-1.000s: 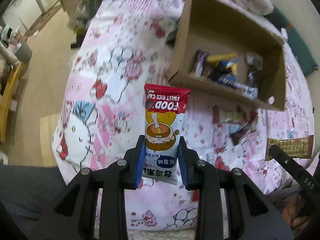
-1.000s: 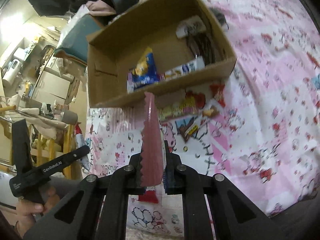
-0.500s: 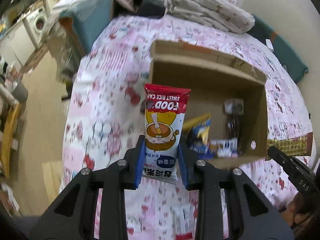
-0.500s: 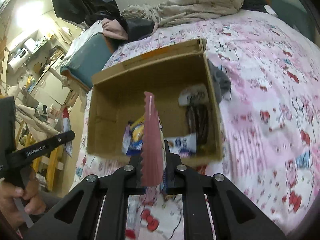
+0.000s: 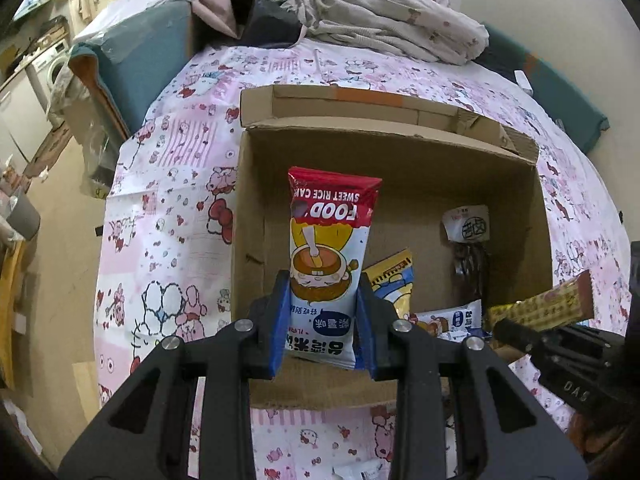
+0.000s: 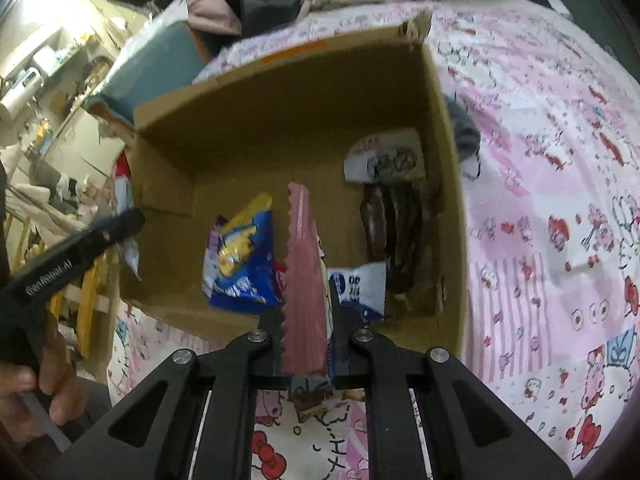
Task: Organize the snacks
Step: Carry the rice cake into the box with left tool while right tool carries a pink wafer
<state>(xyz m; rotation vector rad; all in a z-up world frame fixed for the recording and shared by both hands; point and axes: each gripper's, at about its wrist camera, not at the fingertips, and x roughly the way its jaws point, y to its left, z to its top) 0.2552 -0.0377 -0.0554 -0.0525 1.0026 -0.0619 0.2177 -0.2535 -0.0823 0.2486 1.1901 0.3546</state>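
A bed sheet [image 5: 168, 216] in pink and white with cartoon prints covers the bed. At its far end lies a crumpled pale blanket [image 5: 400, 28], with dark clothing [image 5: 268, 24] beside it. A washing machine [image 5: 54, 70] stands far left, by a teal cushion [image 5: 136, 56].

Rice cake packet [image 5: 329, 256]: lower end hidden between the left gripper's [image 5: 323, 334] pads. 
Pink wrapper [image 6: 305, 280]: seen edge-on, print unreadable, bottom covered by the right gripper [image 6: 306, 344]. 
White-and-blue packet [image 6: 360, 286]: left part concealed behind that wrapper. 
Cardboard box [image 5: 400, 152]: near wall partly blocked by gripper arms. 
Dark snack [image 6: 394, 236]: blurred, label illegible.
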